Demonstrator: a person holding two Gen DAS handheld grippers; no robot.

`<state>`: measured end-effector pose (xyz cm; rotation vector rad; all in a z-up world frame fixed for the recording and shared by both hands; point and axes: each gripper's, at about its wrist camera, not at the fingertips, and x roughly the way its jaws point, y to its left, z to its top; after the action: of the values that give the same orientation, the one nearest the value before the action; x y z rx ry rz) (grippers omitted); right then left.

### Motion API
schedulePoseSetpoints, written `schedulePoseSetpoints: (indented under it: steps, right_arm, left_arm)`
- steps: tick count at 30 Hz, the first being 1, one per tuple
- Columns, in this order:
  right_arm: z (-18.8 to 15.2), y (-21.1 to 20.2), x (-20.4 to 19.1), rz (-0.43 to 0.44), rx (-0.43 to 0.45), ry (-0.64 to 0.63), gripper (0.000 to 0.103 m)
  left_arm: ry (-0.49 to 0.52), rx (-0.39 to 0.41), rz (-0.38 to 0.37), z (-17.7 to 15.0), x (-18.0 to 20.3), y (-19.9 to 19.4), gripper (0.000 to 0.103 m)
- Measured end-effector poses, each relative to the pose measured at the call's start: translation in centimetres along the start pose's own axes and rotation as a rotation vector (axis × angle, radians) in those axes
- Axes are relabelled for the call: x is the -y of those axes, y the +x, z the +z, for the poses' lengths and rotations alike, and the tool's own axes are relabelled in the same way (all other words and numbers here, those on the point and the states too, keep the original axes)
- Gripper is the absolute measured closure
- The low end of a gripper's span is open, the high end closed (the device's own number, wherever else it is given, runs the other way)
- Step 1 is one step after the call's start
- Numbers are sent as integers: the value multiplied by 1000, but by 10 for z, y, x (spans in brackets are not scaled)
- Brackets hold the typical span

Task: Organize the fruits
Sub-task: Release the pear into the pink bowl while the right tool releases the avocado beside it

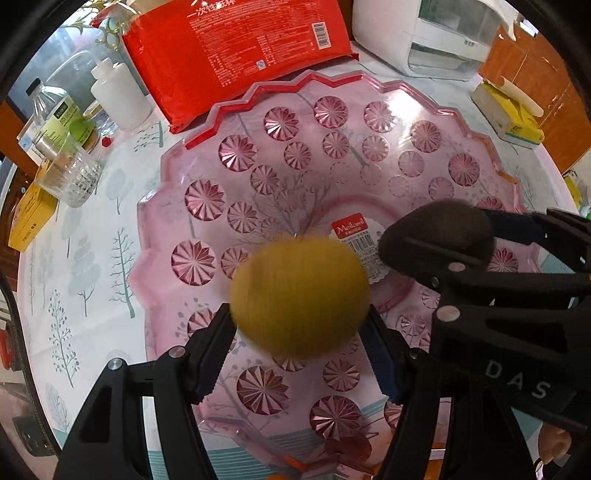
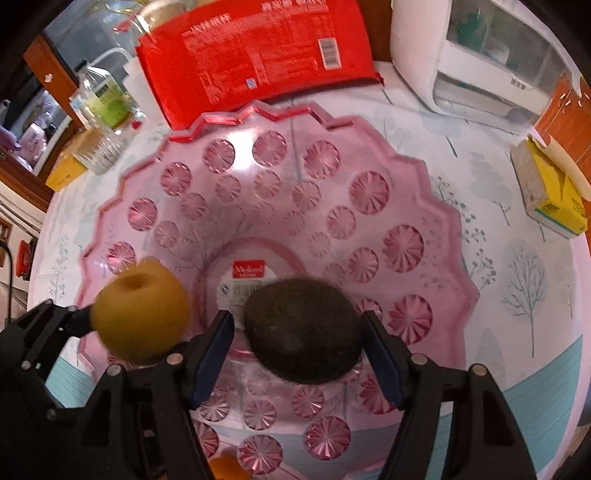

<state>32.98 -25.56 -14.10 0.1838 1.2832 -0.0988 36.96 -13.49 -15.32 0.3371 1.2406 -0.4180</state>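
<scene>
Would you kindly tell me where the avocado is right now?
The avocado sits between the right hand-held gripper's fingers, above the pink dish, right of the yellow pear.

Left hand-held gripper (image 1: 299,332) clamps pear (image 1: 299,295) — over pink bowl (image 1: 207,158).

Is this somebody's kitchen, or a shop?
Most likely a home kitchen or dining spot. A tree-print tablecloth covers the table, a white countertop appliance stands at the back, and bottles and a red packet sit beside the pink fruit bowl.
</scene>
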Motion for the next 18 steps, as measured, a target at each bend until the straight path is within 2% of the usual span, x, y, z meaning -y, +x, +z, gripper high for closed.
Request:
schedulePoseSetpoints:
  steps: [2, 3, 5, 9, 18]
  right_arm:
    - [1, -6, -3, -2, 31, -17, 32]
    - [1, -9, -5, -1, 44, -24, 32]
    - [2, -13, -7, 5, 60, -40, 32]
    - [-2, -13, -9, 3, 57, -45, 32]
    - [-9, -16, -1, 43, 55, -7, 32]
  left_arm:
    - [9, 25, 7, 1, 1, -4, 33]
    - [9, 29, 8, 1, 1, -5, 24]
    - [-4, 47, 5, 2, 1, -9, 16]
    - [-14, 47, 4, 5, -1, -12, 13]
    - [4, 81, 31, -3, -1, -22, 13]
